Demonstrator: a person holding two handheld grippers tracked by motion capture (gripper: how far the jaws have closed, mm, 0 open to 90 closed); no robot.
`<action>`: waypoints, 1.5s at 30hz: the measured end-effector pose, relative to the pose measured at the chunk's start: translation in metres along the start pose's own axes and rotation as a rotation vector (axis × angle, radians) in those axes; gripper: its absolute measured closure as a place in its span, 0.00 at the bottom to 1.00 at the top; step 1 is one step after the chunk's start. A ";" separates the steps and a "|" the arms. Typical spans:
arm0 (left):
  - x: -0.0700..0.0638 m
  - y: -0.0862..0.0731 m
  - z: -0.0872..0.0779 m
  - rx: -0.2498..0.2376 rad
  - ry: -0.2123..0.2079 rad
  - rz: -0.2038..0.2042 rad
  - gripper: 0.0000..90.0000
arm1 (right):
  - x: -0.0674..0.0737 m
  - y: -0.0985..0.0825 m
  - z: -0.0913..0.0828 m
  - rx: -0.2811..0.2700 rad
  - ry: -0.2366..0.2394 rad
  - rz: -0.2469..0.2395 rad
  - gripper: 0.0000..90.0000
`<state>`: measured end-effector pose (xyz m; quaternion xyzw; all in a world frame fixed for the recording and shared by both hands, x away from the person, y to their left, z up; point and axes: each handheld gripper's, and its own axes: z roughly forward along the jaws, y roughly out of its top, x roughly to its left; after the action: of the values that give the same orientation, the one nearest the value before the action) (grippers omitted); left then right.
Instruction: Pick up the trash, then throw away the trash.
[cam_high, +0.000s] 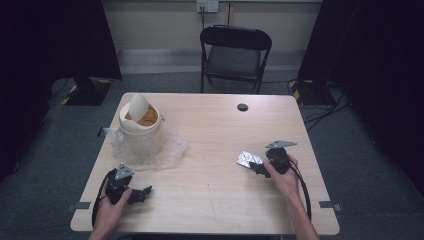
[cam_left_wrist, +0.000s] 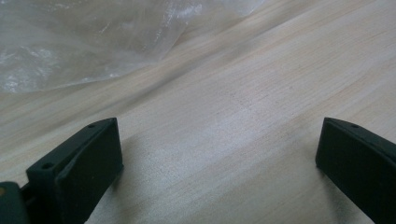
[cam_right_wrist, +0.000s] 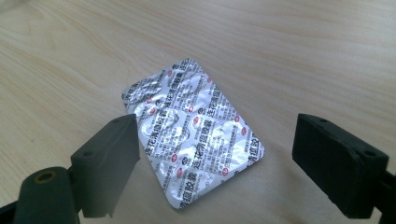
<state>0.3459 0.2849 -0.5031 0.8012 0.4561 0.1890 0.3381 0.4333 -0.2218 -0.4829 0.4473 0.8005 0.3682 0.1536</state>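
Silver foil blister pack (cam_right_wrist: 194, 135) with red print lies flat on the pale wooden table (cam_high: 210, 150), between my right gripper's (cam_right_wrist: 215, 154) spread, empty jaws; my left gripper (cam_left_wrist: 219, 163) rests released near crinkled clear plastic (cam_left_wrist: 84, 37)

A cream bucket (cam_high: 138, 120) stands on clear plastic wrap (cam_high: 150, 147) before a chair (cam_high: 235, 55).

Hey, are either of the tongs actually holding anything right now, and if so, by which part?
Nothing is held. The right tongs stand open over the blister pack; the left tongs are open above bare table.
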 end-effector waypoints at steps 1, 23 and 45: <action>0.000 0.000 0.000 0.001 0.000 0.000 0.00 | -0.001 -0.002 0.001 0.001 0.004 0.006 0.16; 0.000 0.000 0.000 0.000 0.000 0.000 0.00 | 0.009 -0.009 0.012 0.004 -0.015 -0.105 0.30; 0.000 0.000 0.000 0.001 0.000 0.000 0.00 | 0.016 -0.003 0.001 -0.049 0.021 -0.091 0.37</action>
<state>0.3459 0.2850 -0.5030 0.8014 0.4561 0.1890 0.3378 0.4231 -0.2093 -0.4843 0.4025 0.8123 0.3852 0.1728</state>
